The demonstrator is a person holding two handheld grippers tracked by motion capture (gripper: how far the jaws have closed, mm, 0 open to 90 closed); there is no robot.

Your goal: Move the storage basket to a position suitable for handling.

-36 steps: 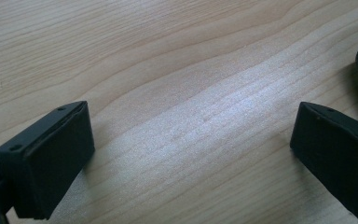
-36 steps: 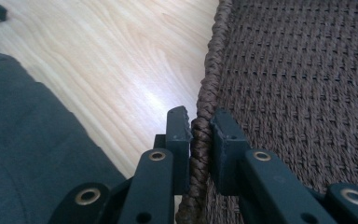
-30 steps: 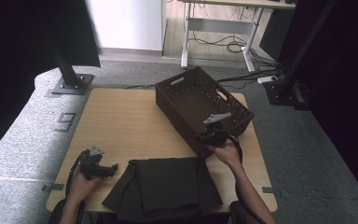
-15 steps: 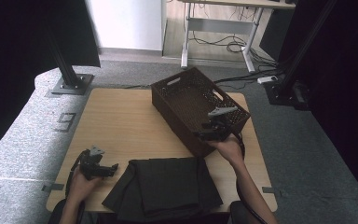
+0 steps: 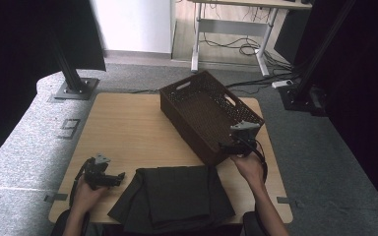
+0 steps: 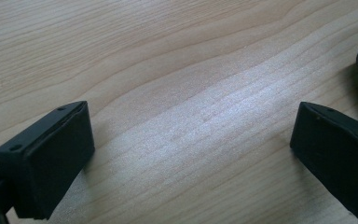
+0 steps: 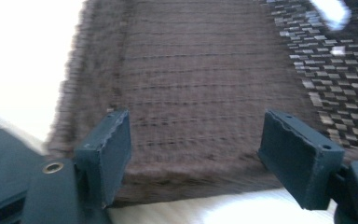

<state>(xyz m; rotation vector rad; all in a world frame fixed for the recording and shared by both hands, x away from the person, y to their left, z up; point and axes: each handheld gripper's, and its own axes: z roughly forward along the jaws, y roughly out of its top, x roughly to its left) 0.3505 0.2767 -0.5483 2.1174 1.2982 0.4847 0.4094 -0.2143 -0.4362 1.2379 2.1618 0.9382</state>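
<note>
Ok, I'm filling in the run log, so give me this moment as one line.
right gripper: jaws just opened, off basket near end | left gripper: open over table, nothing between jaws | folded dark cloth: untouched at front edge

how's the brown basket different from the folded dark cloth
The brown woven plastic basket is a rigid, open-topped box with perforated walls, standing skewed on the far right of the table; the folded dark cloth is soft and flat, lying at the near edge. The basket looks empty inside. Both rest on the light wooden table.
</note>
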